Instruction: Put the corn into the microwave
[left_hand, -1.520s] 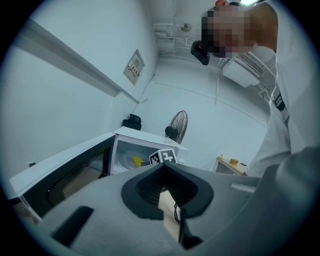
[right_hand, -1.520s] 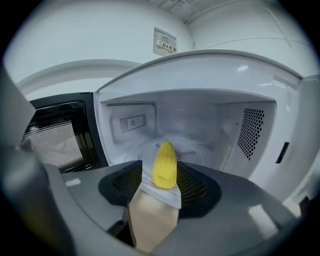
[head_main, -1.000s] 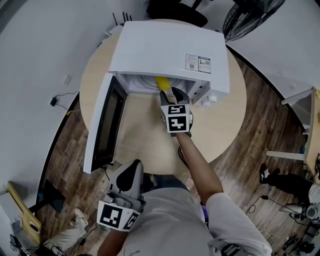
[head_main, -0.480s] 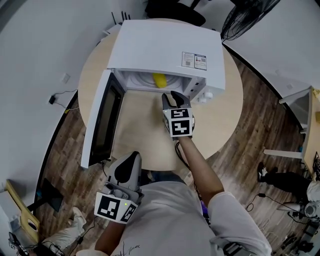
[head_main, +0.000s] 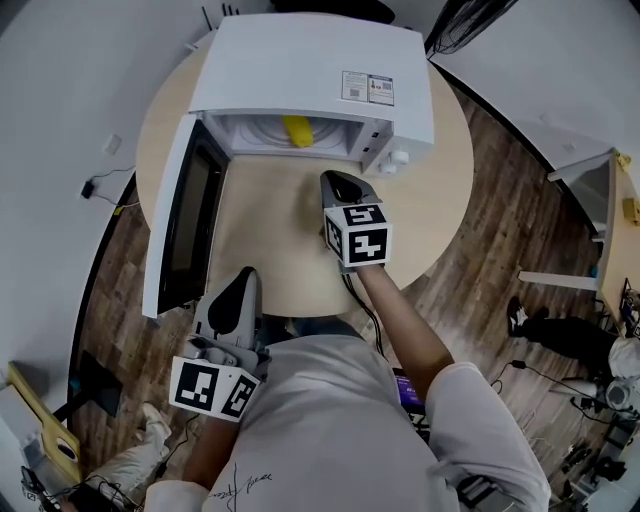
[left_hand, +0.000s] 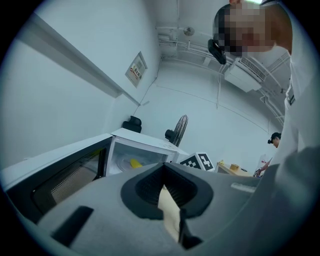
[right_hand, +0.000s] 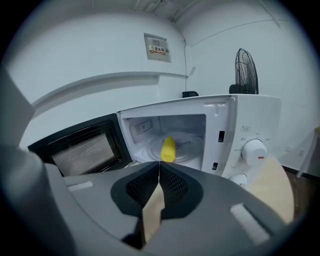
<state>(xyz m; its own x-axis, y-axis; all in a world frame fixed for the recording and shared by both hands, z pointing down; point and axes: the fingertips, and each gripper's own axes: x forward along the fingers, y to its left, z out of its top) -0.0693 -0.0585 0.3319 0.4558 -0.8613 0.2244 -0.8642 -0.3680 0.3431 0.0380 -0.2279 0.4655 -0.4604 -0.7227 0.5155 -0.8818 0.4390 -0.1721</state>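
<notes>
**Corn in microwave, both jaws empty**

Corn (head_main: 297, 131) lies on the turntable (right_hand: 187, 146) inside the microwave (head_main: 310, 60), roughly mid-cavity. Door (head_main: 178, 225) hangs wide open on the left side. The microwave sits on the round table (head_main: 270, 240). Right gripper (head_main: 338, 182) hovers over the table just in front of the opening, pointing at the cavity and apart from the corn. Its jaws have just been closing and now meet at the tips, with nothing between them. Left gripper (head_main: 240, 285) is at the near table edge, beside the door's free end and well apart from the corn. Its jaws are together too, also empty.
</notes>
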